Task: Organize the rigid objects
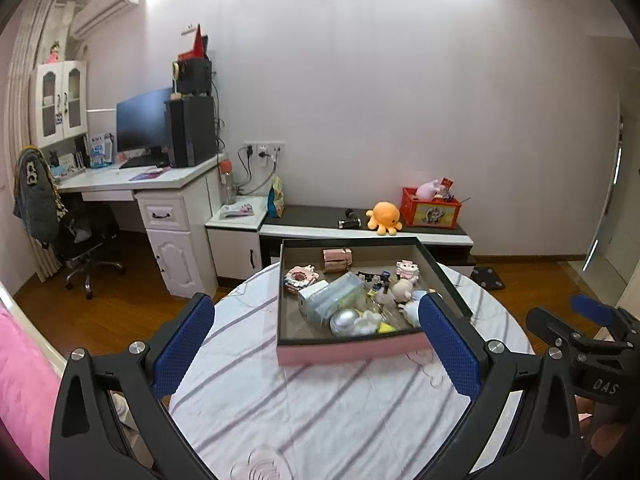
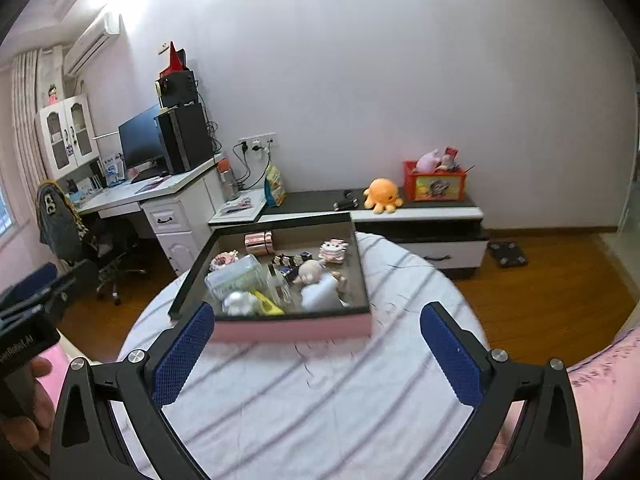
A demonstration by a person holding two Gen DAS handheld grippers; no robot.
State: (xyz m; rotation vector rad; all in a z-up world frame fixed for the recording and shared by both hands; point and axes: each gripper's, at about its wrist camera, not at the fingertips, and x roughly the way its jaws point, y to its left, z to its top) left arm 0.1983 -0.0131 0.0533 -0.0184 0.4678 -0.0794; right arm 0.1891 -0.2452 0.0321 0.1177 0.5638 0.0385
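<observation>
A round table (image 1: 320, 412) covered with a white striped cloth is seen below the left gripper (image 1: 316, 344), whose blue-padded jaws are spread wide with nothing between them. A pink-sided box (image 1: 352, 352) with a dark rim is set on the table, filled with small toys, a clear container and a silver ball. Part of the right gripper (image 1: 592, 312) is seen at the right edge. Behind, an orange octopus plush (image 1: 384, 216) and a red crate (image 1: 432, 212) are placed on a low cabinet (image 1: 312, 220).
</observation>
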